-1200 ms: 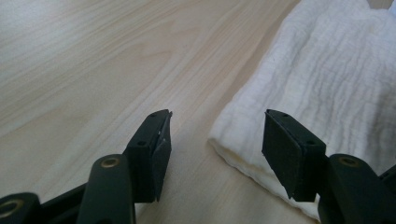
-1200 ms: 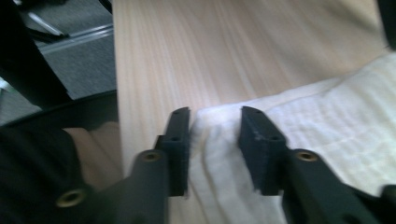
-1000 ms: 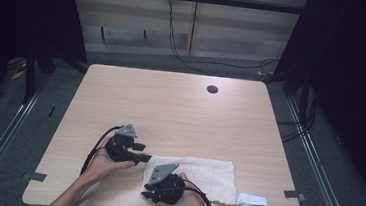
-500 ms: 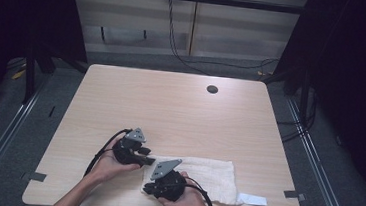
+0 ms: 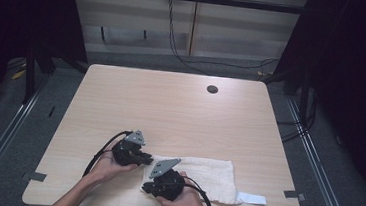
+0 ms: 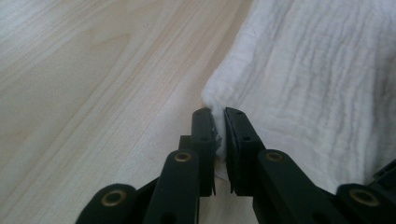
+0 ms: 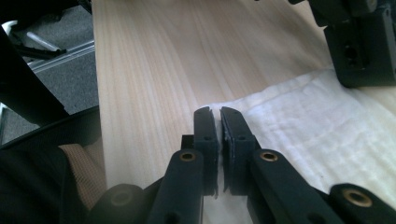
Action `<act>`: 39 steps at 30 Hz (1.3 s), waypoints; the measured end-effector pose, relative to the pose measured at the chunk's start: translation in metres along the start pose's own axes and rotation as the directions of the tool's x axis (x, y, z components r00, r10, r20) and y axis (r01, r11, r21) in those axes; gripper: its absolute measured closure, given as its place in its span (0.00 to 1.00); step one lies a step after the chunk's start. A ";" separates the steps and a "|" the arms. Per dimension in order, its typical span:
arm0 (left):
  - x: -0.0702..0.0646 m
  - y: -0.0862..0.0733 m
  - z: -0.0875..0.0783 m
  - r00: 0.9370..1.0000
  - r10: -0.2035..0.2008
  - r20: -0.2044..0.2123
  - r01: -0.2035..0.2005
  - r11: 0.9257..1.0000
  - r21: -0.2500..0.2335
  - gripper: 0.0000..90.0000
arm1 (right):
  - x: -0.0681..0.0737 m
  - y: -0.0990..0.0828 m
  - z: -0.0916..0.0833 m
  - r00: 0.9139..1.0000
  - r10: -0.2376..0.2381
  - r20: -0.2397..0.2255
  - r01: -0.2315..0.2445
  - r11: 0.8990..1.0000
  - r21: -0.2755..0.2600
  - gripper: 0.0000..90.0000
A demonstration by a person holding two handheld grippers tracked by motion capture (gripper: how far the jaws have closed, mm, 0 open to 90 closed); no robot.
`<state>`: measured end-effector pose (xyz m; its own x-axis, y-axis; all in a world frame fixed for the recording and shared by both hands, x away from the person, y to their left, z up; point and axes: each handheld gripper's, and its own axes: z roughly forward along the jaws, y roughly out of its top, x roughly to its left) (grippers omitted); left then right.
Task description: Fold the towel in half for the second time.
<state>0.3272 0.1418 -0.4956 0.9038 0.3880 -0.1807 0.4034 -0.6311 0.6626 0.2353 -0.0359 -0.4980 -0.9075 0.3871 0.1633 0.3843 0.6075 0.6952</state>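
Cloth [image 5: 209, 178] lies flat; left gripper [image 6: 219, 122] and right gripper [image 7: 218, 120] each pinch its near corners, ready to fold it.

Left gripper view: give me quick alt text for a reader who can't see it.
The left claw has just been closing and now pinches a corner of the white towel between its two black jaws. The towel spreads away to the upper right, wrinkled, on a light wooden table that takes up the left side.
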 end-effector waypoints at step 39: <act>0.013 0.002 -0.031 0.997 -0.072 0.033 0.076 0.989 -0.127 0.94 | -0.005 0.017 -0.024 0.998 0.043 -0.049 -0.048 0.992 -0.120 0.96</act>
<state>0.3353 0.1660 -0.4742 0.8767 0.4096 -0.2521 0.4490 -0.5092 0.7343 0.2419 -0.0441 -0.4705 -0.8975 0.3783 0.2268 0.4044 0.5007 0.7653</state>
